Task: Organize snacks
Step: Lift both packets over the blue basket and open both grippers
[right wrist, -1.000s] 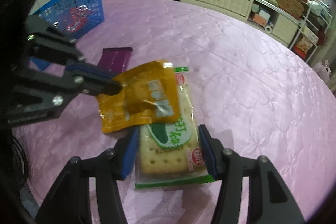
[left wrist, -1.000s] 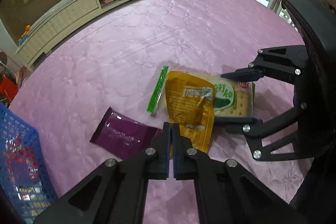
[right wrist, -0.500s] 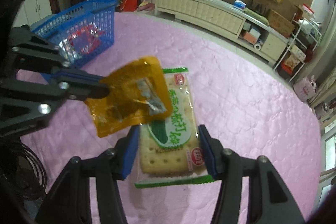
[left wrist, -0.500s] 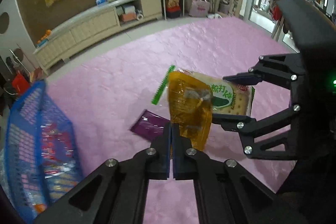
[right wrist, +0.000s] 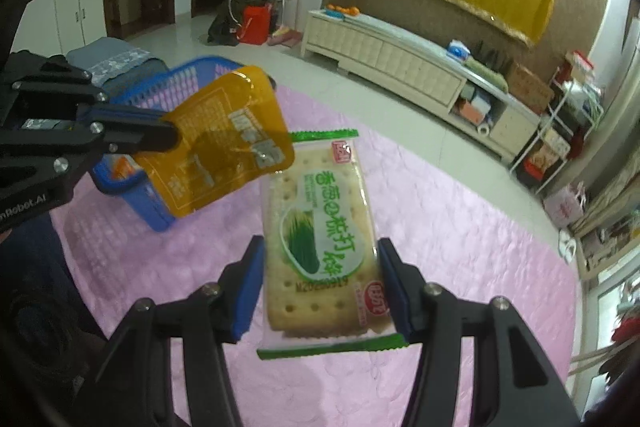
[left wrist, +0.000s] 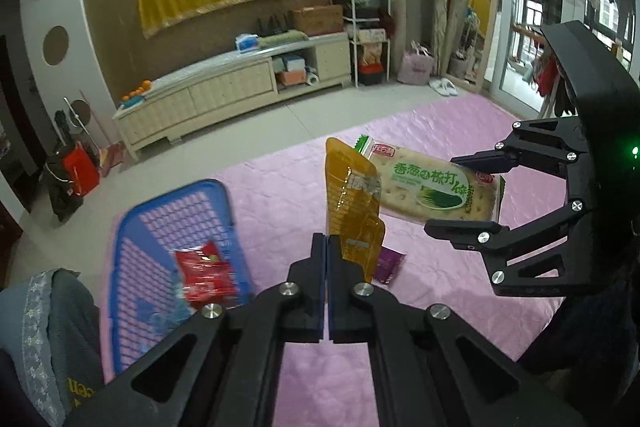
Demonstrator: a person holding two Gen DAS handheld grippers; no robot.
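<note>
Left tongs (left wrist: 327, 247): pads pressed together on the lower edge of the orange pouch (left wrist: 352, 203); held up off the table, pointing fwd and a bit down twd the room's far wall.
Right tongs (right wrist: 320, 283): blue pads clamped on both long sides of the cracker pack (right wrist: 320, 239), near its lower half; raised above the table, reaching in from the right in the left wrist view.
Orange pouch: hung in the air, upright in the left wrist view, upper part tilted; in the right wrist view it overlapped the cracker pack's top-left corner, can't tell if touching.
Cracker pack: green-printed, clear wrap w/ green crimped ends, held roughly flat, face up, above the pink cloth.
Blue basket (left wrist: 176, 251): on the table, left of the left tongs, below and beyond the pouch in the right wrist view; red snack bag (left wrist: 204, 271) and other blurred packs inside.
Purple packet (left wrist: 389, 264): lay flat on the table just right of the left tongs, mostly hidden behind the pouch.
Table (left wrist: 280, 187): covered w/ pink quilted cloth.
</note>
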